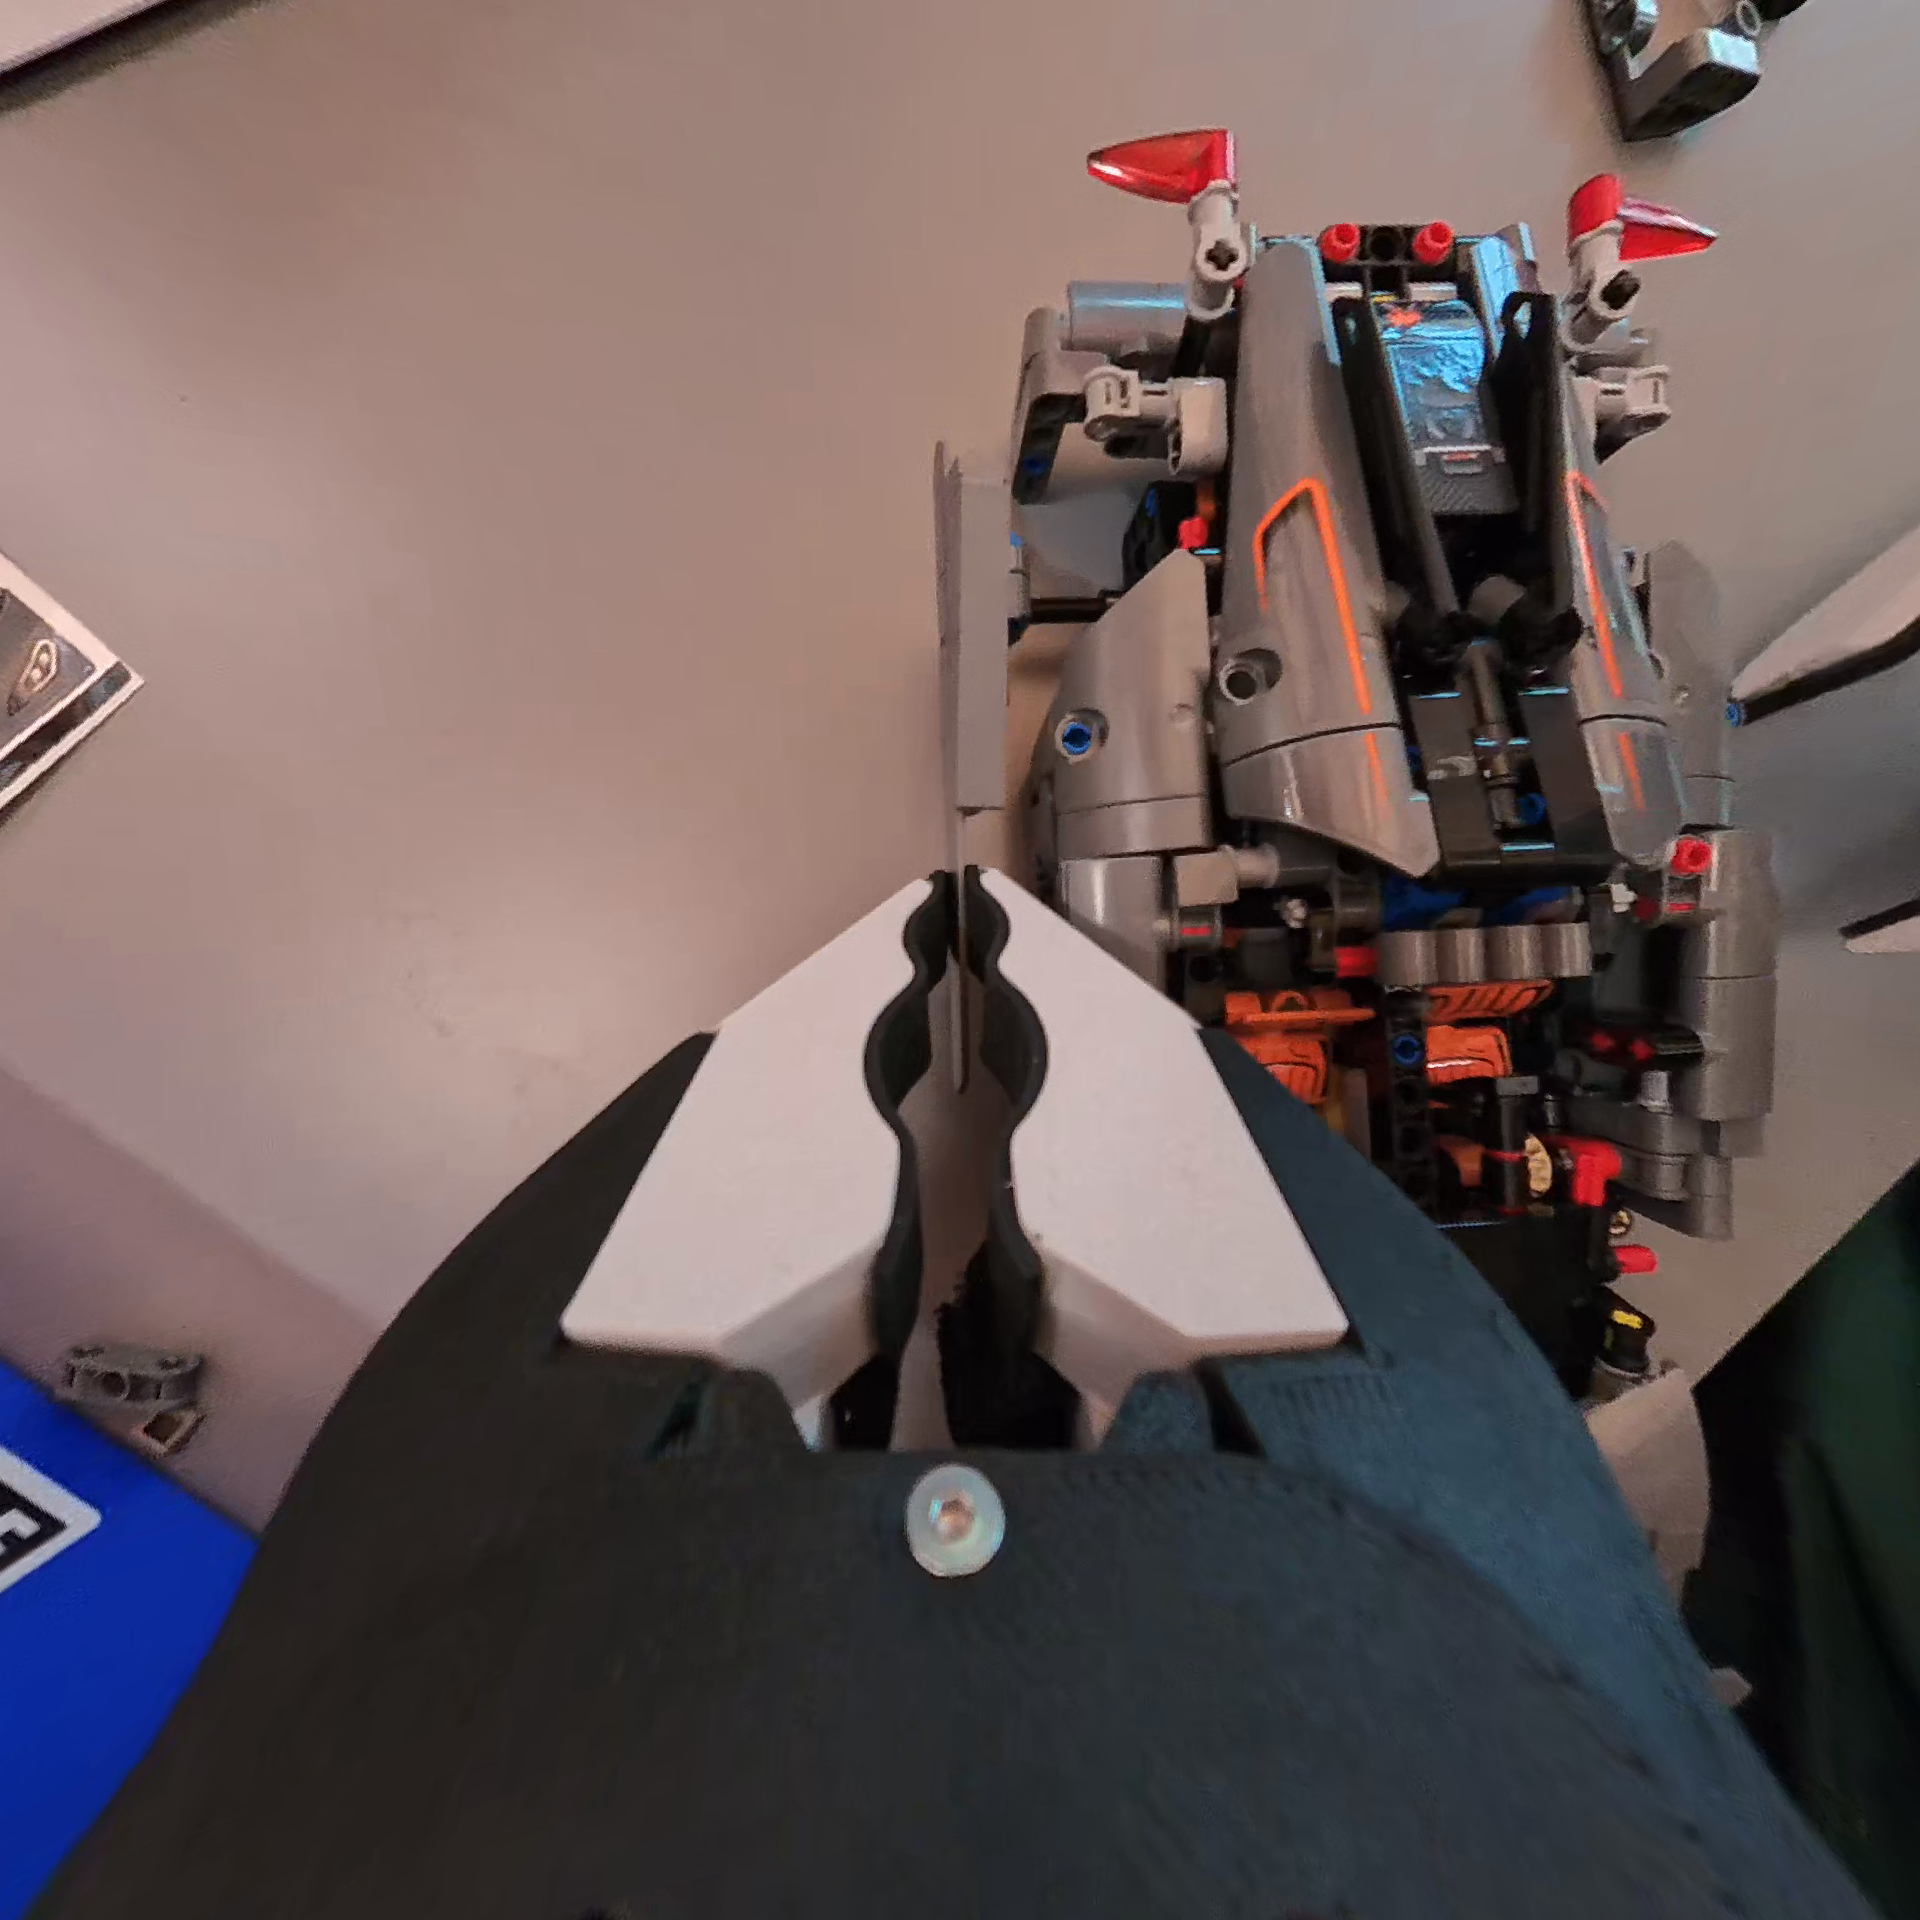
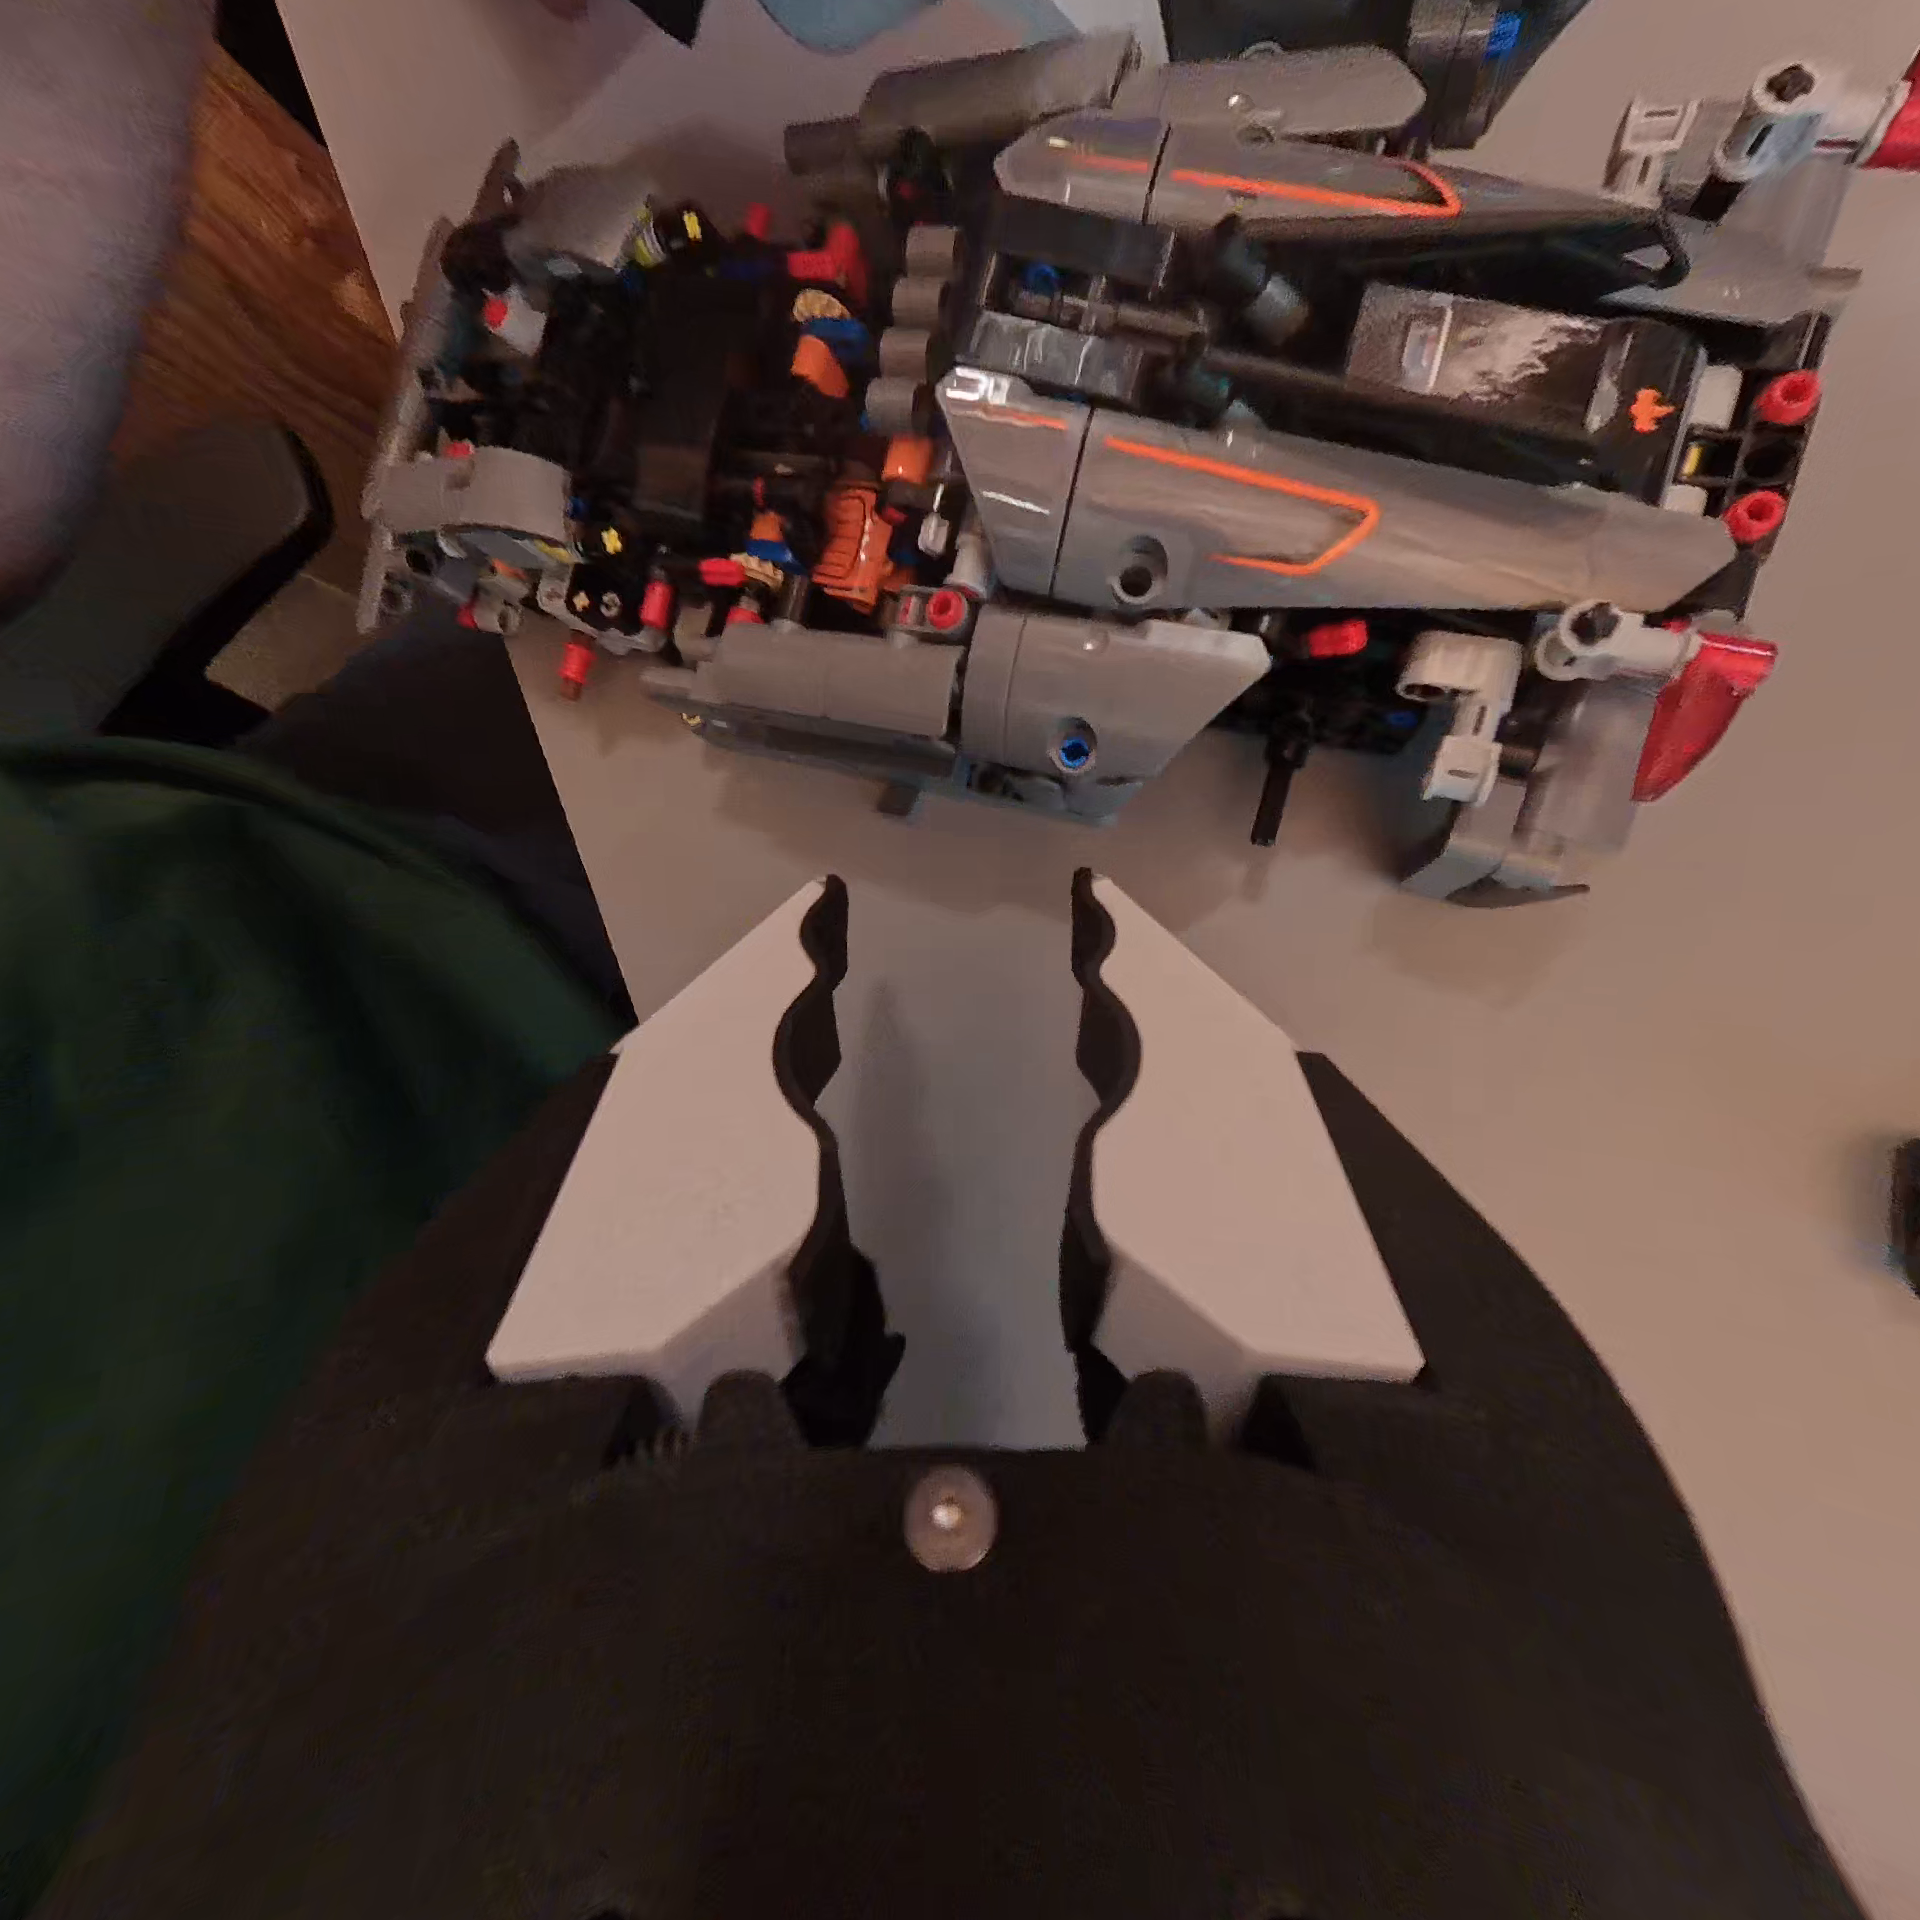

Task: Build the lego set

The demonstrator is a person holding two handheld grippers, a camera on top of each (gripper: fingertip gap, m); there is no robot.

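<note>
Mostly, your car [image 1: 1403,727] is built: grey body panels, red tail pieces and cockpit are on, though the orange-and-black gear bay sits uncovered. It lies on the table [image 1: 520,416] at one o'clock from your left gripper [image 1: 958,883], which is clenched on a thin grey panel [image 1: 971,644]. Your right gripper [image 2: 958,894] is released, empty, the car at twelve.

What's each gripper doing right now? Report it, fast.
Left gripper: closed on a thin grey panel piece.
Right gripper: open, holding nothing.
</note>
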